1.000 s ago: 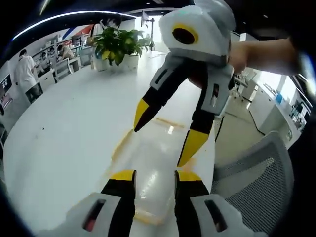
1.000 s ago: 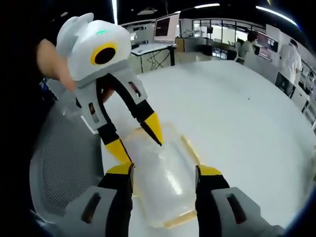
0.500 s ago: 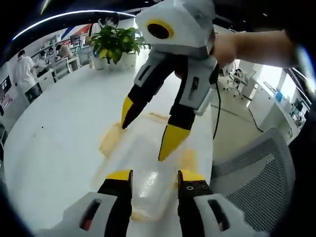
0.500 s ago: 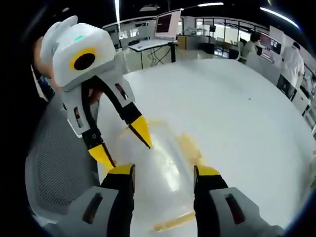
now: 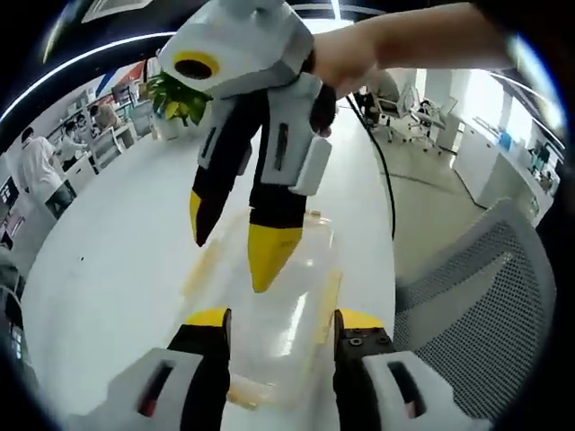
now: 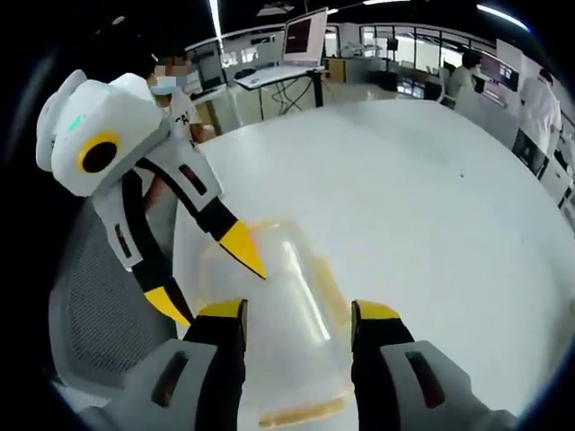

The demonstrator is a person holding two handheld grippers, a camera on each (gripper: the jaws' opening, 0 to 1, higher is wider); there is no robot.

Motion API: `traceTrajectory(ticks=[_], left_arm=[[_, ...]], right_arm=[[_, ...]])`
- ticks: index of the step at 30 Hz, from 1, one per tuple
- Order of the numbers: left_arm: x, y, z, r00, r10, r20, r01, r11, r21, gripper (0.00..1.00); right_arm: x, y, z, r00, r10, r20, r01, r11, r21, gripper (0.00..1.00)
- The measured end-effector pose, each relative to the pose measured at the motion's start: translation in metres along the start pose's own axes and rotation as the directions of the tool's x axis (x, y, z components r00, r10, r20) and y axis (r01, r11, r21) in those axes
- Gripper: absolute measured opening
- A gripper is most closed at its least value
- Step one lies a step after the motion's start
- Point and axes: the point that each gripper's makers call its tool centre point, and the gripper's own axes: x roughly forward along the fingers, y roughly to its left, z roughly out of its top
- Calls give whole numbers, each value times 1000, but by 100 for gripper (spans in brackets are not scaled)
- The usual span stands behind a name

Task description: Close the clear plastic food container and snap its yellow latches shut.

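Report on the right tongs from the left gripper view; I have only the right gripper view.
Observer: The right tongs hang open above the clear container, with the yellow tips well apart.
Operator: Say who holds them.
Observer: A hand grips their white body from above.
Operator: Name what lies beyond the container.
Observer: A potted plant stands at the far end of the white table.
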Motion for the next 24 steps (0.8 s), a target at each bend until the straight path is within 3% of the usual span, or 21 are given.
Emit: traceTrajectory(ticks=[6,9,11,14,16,19,21,24], left_arm=[[1,0,0,1000,13,-14,-12,998,55,41],[0,-2,5,1000,28,-12,-26,986,165,40],[0,-5,7,998,45,-33,-33,958,286,39],[2,-12,5,995,51,-87,-11,914,406,37],[3,-17,6,994,46,-103,4,900,437,32],[5,-19,-5,986,50,-161,29,890,456,32],[6,-18,-6,985,63,-159,22,875,485,33],[6,-18,-7,984,64,-163,25,870,493,34]], right_arm=[[3,1,-1,999,39,-31,-39,999,6,45],[4,3,-3,993,74,-88,-77,996,-34,44],[6,2,-3,988,86,-125,-94,994,-61,44],[9,2,-3,975,95,-201,-123,984,-130,44],[12,4,-4,959,104,-265,-158,969,-192,44],[13,7,-4,935,115,-335,-188,963,-194,42],[15,5,-4,924,108,-366,-199,955,-219,44],[16,8,-7,899,150,-411,-246,950,-193,42]])
